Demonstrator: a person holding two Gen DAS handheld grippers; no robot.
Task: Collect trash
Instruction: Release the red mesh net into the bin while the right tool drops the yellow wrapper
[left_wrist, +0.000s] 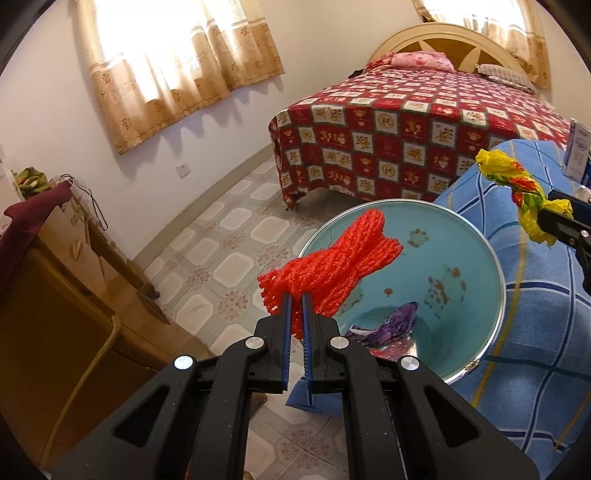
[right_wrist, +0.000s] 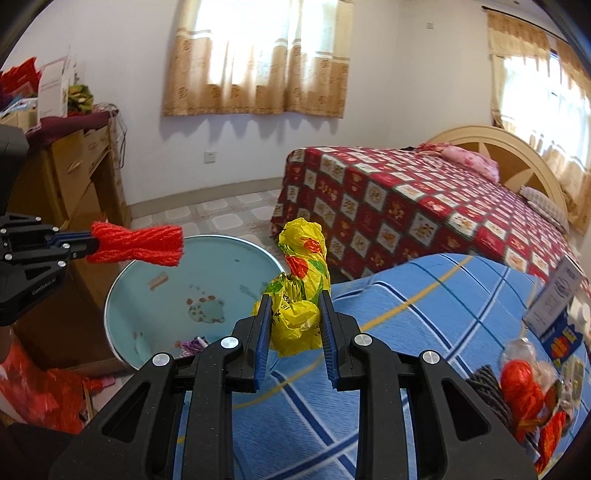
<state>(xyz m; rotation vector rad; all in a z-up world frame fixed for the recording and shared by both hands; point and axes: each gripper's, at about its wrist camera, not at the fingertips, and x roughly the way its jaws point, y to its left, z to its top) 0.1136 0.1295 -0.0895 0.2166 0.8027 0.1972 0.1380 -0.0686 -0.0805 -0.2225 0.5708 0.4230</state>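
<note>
My left gripper (left_wrist: 297, 297) is shut on a bundle of red foam netting (left_wrist: 332, 266), held over the near rim of a light blue bucket (left_wrist: 461, 258). A purple wrapper (left_wrist: 391, 323) lies at the bucket's bottom. In the right wrist view the same red netting (right_wrist: 138, 243) hangs above the bucket (right_wrist: 122, 295) at the left, with the left gripper (right_wrist: 90, 243) behind it. My right gripper (right_wrist: 293, 299) is shut on a crumpled yellow plastic bag (right_wrist: 301, 288) with red and green print, beside the bucket's right rim. The left wrist view shows that bag (left_wrist: 517, 188) at the right edge.
A blue checked cloth (right_wrist: 424, 314) covers the surface beside the bucket, with more wrappers (right_wrist: 524, 387) and a printed box (right_wrist: 557, 306) on its right side. A bed with a red patterned cover (left_wrist: 406, 129) stands behind. A wooden cabinet (left_wrist: 55, 277) is at the left.
</note>
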